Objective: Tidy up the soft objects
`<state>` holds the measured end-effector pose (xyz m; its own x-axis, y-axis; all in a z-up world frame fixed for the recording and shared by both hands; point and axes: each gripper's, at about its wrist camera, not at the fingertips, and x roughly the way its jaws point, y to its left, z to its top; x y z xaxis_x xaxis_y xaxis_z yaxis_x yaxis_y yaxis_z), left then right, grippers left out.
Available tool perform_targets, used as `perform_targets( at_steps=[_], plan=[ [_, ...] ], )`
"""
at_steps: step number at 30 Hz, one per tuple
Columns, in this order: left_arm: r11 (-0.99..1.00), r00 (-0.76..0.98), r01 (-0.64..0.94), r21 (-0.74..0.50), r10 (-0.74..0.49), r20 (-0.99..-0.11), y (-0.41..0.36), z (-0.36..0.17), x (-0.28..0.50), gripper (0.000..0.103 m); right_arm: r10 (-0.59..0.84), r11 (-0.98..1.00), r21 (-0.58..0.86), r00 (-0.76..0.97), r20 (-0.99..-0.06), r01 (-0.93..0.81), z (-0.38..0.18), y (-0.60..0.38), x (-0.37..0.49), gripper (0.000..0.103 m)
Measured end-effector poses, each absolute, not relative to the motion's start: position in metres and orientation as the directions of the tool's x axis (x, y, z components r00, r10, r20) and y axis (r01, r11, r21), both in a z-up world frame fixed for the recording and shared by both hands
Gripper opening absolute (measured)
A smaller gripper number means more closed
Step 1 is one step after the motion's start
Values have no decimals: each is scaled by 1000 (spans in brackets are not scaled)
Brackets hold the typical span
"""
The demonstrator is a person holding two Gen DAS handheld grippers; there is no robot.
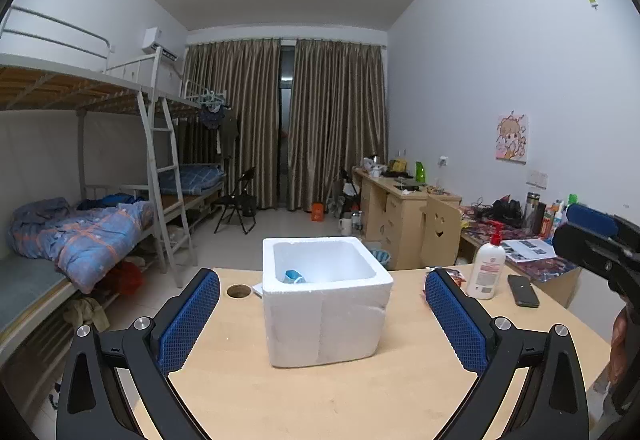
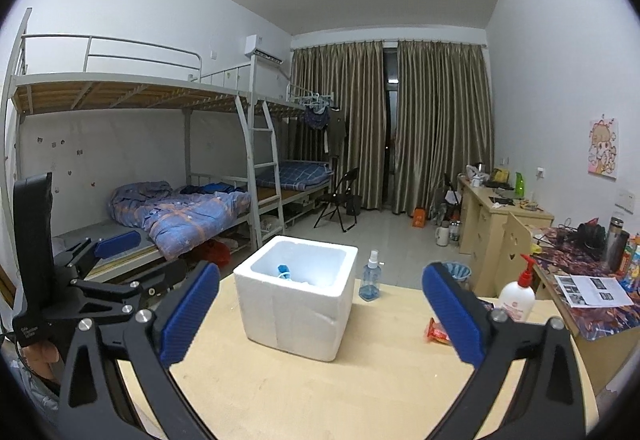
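A white foam box [image 1: 326, 300] stands on the light wooden table [image 1: 320, 400], with a blue soft item [image 1: 293, 276] lying inside near its left wall. The same box [image 2: 296, 296] and blue item [image 2: 283, 271] show in the right wrist view. My left gripper [image 1: 322, 320] hovers over the table in front of the box, open, nothing between its blue pads. My right gripper [image 2: 320, 316] is likewise open and holds nothing, with the box ahead between its fingers. A red packet [image 2: 438, 332] lies by the right gripper's right finger.
A white pump bottle [image 1: 488, 268] and a dark phone [image 1: 523, 291] sit at the table's right. A blue spray bottle [image 2: 370, 278] stands behind the box. The table has a cable hole [image 1: 239, 291]. Bunk beds line the left wall, desks the right.
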<state>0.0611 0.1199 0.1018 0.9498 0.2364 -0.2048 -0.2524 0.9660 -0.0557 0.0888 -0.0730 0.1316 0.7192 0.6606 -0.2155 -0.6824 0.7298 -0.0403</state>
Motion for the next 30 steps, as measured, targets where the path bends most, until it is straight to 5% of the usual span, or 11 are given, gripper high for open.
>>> perform_targets(
  at_steps=[30],
  plan=[
    [985,979,-171,-35,165,-117,71,71,-37,103,621,781,-6,776,-107,-625,85,-119,1,103]
  ],
)
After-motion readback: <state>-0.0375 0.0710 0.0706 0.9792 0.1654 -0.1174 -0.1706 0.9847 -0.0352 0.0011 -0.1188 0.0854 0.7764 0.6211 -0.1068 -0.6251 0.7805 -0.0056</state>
